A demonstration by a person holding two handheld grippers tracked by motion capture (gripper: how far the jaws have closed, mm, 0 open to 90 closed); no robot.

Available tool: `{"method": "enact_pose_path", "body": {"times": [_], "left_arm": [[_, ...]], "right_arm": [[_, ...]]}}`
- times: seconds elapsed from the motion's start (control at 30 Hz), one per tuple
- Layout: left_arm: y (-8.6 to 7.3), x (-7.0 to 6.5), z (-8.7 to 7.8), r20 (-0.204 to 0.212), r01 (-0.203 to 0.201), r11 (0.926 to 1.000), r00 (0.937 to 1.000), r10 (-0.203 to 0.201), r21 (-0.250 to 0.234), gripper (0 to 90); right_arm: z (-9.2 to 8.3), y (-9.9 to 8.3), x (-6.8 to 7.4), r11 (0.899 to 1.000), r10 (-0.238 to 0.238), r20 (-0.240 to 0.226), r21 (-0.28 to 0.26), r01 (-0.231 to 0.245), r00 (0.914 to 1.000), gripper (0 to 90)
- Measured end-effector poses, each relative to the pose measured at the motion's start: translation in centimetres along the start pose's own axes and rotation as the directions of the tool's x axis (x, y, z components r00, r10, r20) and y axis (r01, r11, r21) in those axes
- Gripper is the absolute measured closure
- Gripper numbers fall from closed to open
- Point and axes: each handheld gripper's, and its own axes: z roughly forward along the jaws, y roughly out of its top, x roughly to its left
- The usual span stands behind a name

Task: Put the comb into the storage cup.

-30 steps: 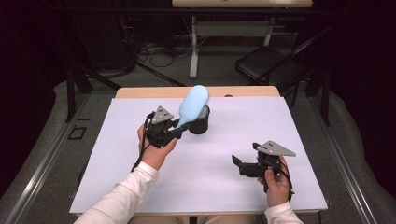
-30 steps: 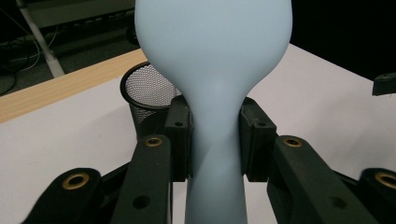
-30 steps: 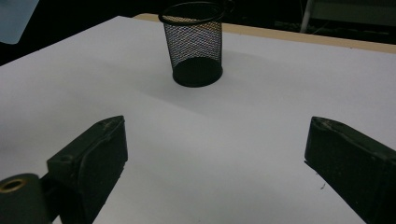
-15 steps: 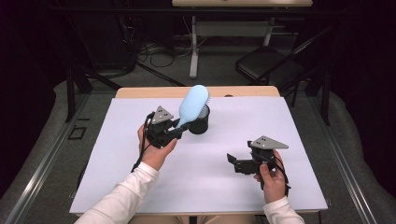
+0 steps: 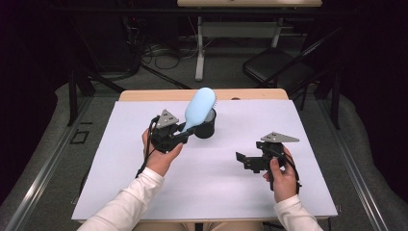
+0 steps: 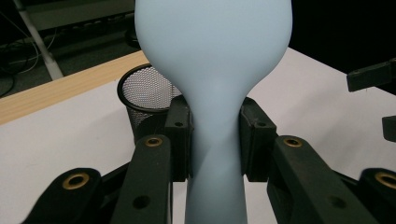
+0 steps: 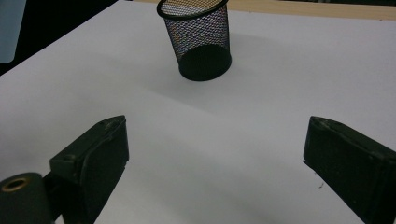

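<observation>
High view: at center left, the left gripper clamps the neck of a pale blue hairbrush beside a black mesh cup; at lower right, the right gripper hangs wide open, holding nothing, over the white table.

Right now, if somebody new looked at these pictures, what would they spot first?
Probably the big pale blue hairbrush, sticking up near the back middle of the white table, with the left hand-held gripper clamped on its handle. Right beside it stands a black mesh cup, upright and close to the table's far edge. Nearer the front right, the right hand-held gripper hangs open with nothing between its jaws.
</observation>
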Motion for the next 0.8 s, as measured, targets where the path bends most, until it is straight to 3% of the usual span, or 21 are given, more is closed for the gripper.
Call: {"method": "enact_pose_path", "body": {"times": [0.37,0.8], "left_arm": [[-0.2,0.0,0.1,0.001,0.004,1.0,1.0,-0.004,-0.004,69.3],[-0.4,0.0,0.2,0.001,0.012,0.9999,0.9999,-0.012,-0.005,69.2]], "right_arm": [[0.5,1.4,-0.2,0.999,0.043,-0.041,0.032,-0.042,0.9982,6.6],[1.8,3.0,0.9,0.996,0.02,-0.073,0.09,-0.013,0.9972,6.6]]}}
